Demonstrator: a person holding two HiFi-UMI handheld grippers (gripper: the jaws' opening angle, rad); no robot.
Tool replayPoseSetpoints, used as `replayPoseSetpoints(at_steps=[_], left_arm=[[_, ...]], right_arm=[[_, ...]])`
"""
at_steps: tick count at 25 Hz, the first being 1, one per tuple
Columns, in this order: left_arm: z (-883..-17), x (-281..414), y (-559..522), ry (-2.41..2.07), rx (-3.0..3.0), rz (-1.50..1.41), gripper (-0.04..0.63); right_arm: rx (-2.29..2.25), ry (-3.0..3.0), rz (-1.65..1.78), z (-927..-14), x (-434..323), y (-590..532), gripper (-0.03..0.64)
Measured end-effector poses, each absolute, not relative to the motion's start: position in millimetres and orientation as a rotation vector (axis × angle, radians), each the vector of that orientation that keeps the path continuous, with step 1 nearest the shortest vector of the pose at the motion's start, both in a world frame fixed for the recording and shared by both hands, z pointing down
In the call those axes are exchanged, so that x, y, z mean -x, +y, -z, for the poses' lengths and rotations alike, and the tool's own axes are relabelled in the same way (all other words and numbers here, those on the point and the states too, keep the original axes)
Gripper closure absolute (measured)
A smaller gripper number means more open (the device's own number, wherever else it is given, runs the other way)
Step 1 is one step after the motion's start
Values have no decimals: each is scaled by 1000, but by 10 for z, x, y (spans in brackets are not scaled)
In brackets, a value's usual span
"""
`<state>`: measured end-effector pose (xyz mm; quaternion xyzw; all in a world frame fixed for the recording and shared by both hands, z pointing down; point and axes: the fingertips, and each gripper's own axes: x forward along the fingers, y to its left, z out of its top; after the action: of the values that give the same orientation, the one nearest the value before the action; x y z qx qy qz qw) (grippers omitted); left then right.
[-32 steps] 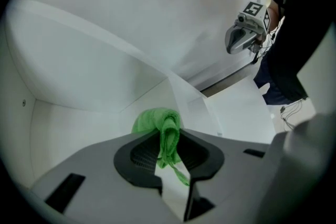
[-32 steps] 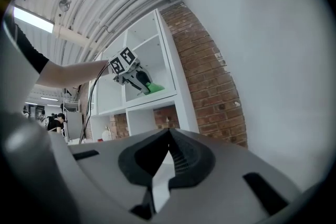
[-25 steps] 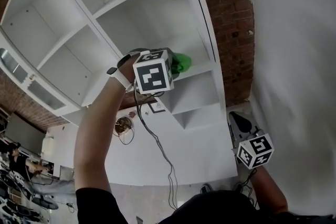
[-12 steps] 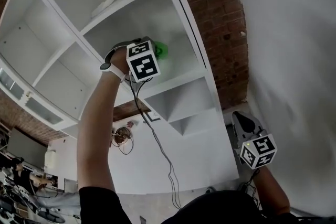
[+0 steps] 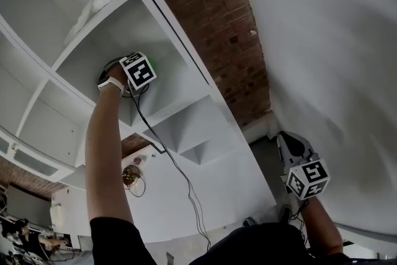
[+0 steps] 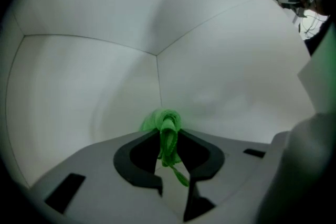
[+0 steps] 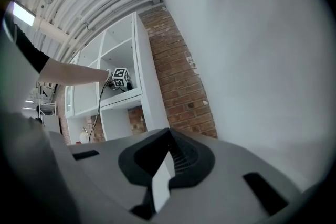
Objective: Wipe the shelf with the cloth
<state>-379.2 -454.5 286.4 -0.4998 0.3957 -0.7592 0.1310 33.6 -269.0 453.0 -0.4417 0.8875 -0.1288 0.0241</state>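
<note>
The left gripper [image 6: 168,138] is reached up into a shelf [image 5: 180,96] compartment, its jaws pinched tight on the green cloth [image 6: 163,121], which is bunched near the compartment's back corner, so I'd judge the wiping is under way. The right gripper [image 7: 167,153] hangs well below the shelf, jaws together on nothing. The next move looks to call for drawing the cloth out of that corner along the board, pressed flat.

The white shelf unit [image 5: 186,102] stands beside a brick wall [image 5: 211,15] and is divided into open compartments. A crumpled white bundle [image 5: 93,4] lies on an upper board at its front edge. In the compartment below, a green cloth [image 6: 165,122] sits at the back corner, pinched in the left tongs [image 6: 168,138].
</note>
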Motion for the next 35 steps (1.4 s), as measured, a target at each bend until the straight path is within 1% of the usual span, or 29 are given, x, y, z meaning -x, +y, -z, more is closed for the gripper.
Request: replayPoseSetpoints(at_steps=[4,12,35], left_arm=[[-2931,3707,-4499,1083,1446,2265,503],[-3030,3479,-4181,973,1495,2282,503],[-3015,2792,-2807,768,1724,2199,503]], right_arm=[[1378,2738,401,-4537,-376,-2699,617],[1284,2790,396,-4513,-93,-2668,617],[912,2934,374,-4365,855,-2360,617]])
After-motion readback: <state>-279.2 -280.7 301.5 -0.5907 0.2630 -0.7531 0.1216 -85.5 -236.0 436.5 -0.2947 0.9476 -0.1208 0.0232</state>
